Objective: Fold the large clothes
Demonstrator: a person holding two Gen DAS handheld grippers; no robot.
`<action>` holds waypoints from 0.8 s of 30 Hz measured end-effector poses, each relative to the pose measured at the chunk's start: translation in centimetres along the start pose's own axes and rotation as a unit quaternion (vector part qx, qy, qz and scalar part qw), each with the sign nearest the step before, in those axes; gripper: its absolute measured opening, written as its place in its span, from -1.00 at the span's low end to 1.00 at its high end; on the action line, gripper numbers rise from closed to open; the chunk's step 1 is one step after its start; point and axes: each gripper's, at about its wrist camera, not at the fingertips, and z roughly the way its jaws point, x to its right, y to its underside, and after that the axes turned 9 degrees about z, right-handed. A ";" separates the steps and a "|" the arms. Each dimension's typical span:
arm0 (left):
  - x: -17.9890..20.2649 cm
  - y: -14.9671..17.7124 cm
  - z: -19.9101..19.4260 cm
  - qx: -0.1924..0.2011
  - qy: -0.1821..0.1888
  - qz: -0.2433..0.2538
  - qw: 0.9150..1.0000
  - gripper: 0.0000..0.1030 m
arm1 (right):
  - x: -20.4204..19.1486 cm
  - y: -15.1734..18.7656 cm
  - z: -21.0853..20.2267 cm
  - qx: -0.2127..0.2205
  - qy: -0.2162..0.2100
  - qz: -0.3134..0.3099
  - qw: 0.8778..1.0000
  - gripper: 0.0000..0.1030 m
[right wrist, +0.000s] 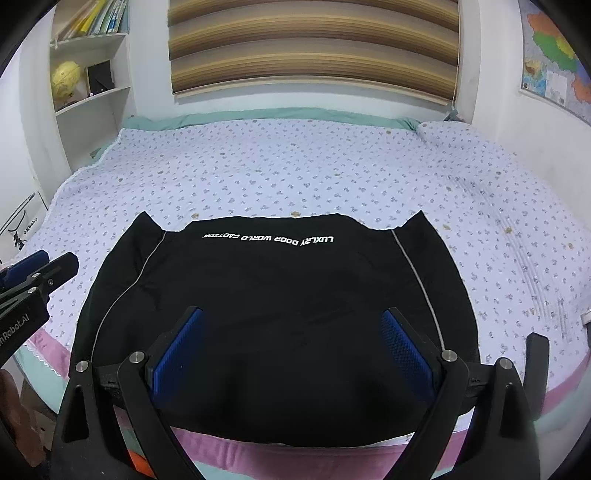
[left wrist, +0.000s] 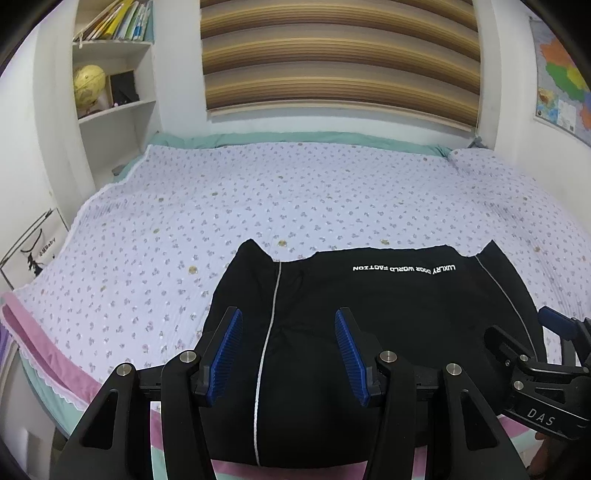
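Tongs first: left tongs (left wrist: 289, 325) gaping about half wide, blue ribbed pads (left wrist: 349, 354) apart, nothing pinched between them; they hang over the near left part of the black garment (left wrist: 388, 314). Right tongs (right wrist: 297, 325) also spread wide, pads (right wrist: 402, 347) well apart, nothing clamped, hovering over the near middle of the same garment (right wrist: 277, 295). Can't tell if any fingertip actually touches cloth. Each view catches the other tool at its edge: right one at the right border of the left view, left one at the left border of the right view.

Garment lies flat on the bed (right wrist: 295, 173), at the near edge, its near hem reaching the pink trim (right wrist: 236, 448) of the bedspread. White print "LUXLRY DOOR WORLD FACTION" (right wrist: 267, 238) reads upside down near the far edge. Thin grey piping lines (left wrist: 271, 321) run down both sides. Two pointed corners stick up at the far left and far right.

Bedspread is pale lilac with a small flower print, green sheet (left wrist: 295, 138) showing at the far side. Behind: striped brown blind (left wrist: 340, 62), white shelf (left wrist: 114, 48) at left with books (left wrist: 118, 20) and a yellow globe (left wrist: 88, 83), coloured map (left wrist: 561, 81) on the right wall.
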 end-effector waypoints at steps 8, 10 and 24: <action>0.4 0.2 -0.1 -0.004 -0.004 0.001 1.000 0.04 | 0.1 0.2 0.0 -0.004 -0.003 -0.001 1.000 0.88; 0.6 0.1 -0.1 -0.005 -0.009 0.004 1.000 0.04 | 0.3 0.2 0.0 -0.004 -0.002 0.001 1.000 0.88; 1.0 0.1 -0.2 0.013 -0.017 0.022 1.000 0.04 | 0.1 0.7 0.8 -0.013 -0.005 -0.008 1.000 0.88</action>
